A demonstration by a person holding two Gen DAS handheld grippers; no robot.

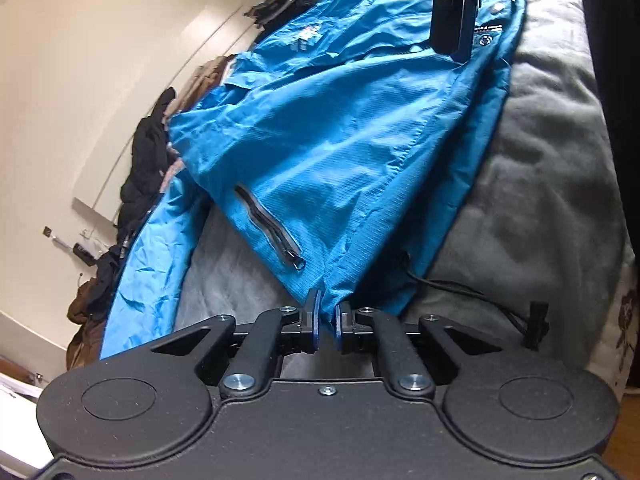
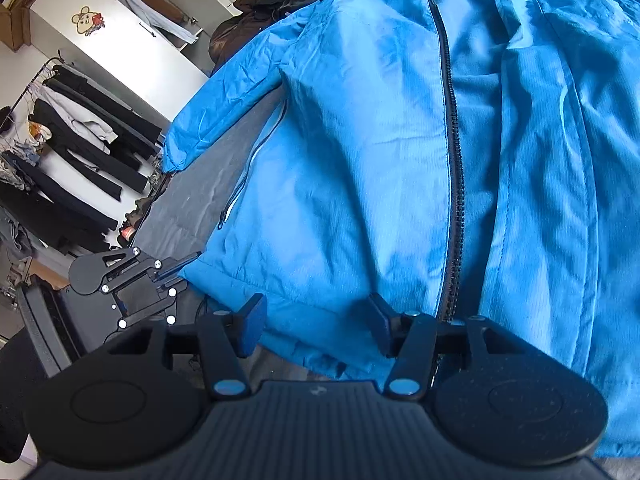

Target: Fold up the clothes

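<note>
We are at the gathering step of folding the blue jacket (image 2: 360,152), which lies spread, front up and unzipped, on the grey blanket (image 1: 532,184) of the bed, its hem along the near edge and its collar toward the far side. Our left claw (image 1: 327,322) has narrowed to a thin slit on the hem corner of the jacket near the side pocket zip (image 1: 272,228), and the blue cloth appears pinched between the pads; in the right wrist view the same claw (image 2: 176,268) meets the jacket's lower left corner at the bed's near edge. Our right claw (image 2: 316,326) stands about half wide, straddling the hem just left of the main zipper (image 2: 450,160), with cloth lying between the pads but not squeezed, so we judge it has no hold yet. The right claw (image 1: 460,54) also shows from the left wrist view, hanging over the fabric near the snap buttons. A black drawcord (image 1: 460,288) trails off the hem onto the blanket. Next, we think, the right claw must close on the hem before both lift and carry the lower edge toward the collar; the thin, slippery shell may slide if the hold is shallow. As for containers, we see a white wardrobe (image 2: 120,36) and a rack of dark clothes (image 2: 68,152) beyond the bed; no basket or bin holding clothes is in view.
</note>
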